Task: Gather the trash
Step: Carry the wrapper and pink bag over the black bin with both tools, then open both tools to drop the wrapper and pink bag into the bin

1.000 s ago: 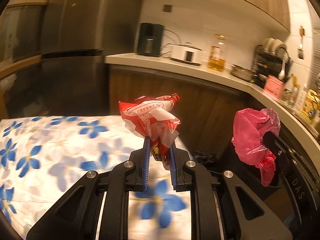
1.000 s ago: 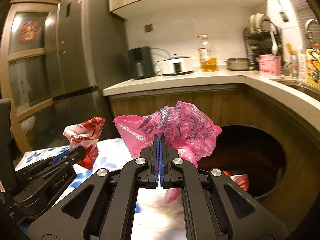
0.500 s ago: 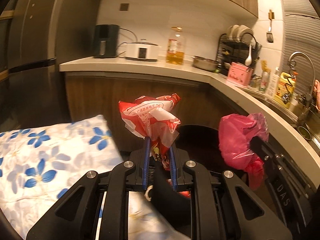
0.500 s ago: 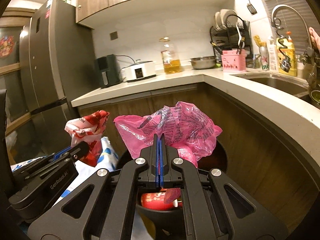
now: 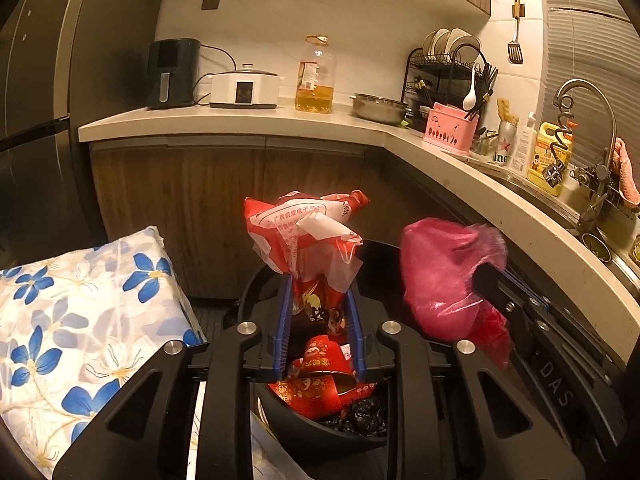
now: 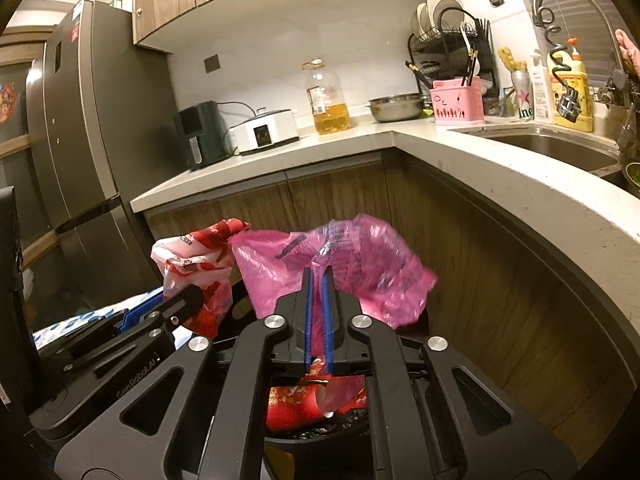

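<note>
1. Left wrist view: a kitchen with an L-shaped counter (image 5: 256, 120), a floral tablecloth (image 5: 80, 312) at the left and a black trash bin (image 5: 320, 436) below. The left gripper (image 5: 320, 312) hangs over the bin so its load can drop in; its jaws have just been opening, and the red-and-white plastic bag (image 5: 300, 236) sits loosely between the blue pads (image 5: 285, 328).

2. Right wrist view: beside the same counter, the right gripper (image 6: 317, 308) is above the bin too. Its jaws have just parted slightly, the pink plastic bag (image 6: 332, 264) between them, likely being released.
</note>
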The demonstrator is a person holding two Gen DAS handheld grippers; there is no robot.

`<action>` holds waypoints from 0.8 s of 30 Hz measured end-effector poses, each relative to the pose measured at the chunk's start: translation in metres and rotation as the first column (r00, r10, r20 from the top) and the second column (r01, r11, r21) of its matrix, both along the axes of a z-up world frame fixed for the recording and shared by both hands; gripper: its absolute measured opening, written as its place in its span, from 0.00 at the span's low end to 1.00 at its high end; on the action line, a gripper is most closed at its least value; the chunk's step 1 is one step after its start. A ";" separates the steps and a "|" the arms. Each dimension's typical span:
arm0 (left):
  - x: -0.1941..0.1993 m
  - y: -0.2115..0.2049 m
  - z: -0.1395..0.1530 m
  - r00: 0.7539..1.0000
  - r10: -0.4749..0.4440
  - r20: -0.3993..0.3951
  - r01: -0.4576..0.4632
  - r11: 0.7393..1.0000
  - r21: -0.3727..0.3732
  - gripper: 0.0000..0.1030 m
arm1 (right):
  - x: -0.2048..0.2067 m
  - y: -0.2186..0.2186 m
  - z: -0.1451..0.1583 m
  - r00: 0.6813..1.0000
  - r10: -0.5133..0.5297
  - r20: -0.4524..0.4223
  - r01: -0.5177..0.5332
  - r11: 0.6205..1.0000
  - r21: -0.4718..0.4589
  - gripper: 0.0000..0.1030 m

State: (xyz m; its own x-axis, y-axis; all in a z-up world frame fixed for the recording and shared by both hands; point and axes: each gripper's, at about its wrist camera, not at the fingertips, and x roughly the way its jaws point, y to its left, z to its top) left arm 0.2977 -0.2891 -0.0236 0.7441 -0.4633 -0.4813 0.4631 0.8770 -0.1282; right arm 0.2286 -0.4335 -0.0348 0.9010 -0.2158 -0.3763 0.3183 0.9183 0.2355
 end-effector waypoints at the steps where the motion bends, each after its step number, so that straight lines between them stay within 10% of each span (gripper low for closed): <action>1: 0.000 0.000 -0.001 1.000 0.002 -0.001 -0.002 1.000 0.002 0.29 | 0.001 -0.002 -0.001 1.000 0.001 -0.004 -0.001 1.000 0.000 0.09; 24: -0.016 0.031 0.000 0.997 0.074 0.030 -0.075 0.997 0.007 0.81 | -0.026 0.000 0.007 0.996 -0.092 0.005 0.092 0.995 -0.033 0.73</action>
State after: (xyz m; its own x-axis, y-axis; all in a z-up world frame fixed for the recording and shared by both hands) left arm 0.2814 -0.2578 -0.0232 0.7905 -0.4023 -0.4618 0.3999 0.9101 -0.1082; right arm 0.2029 -0.4332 -0.0278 0.8781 -0.3097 -0.3647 0.4008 0.8925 0.2069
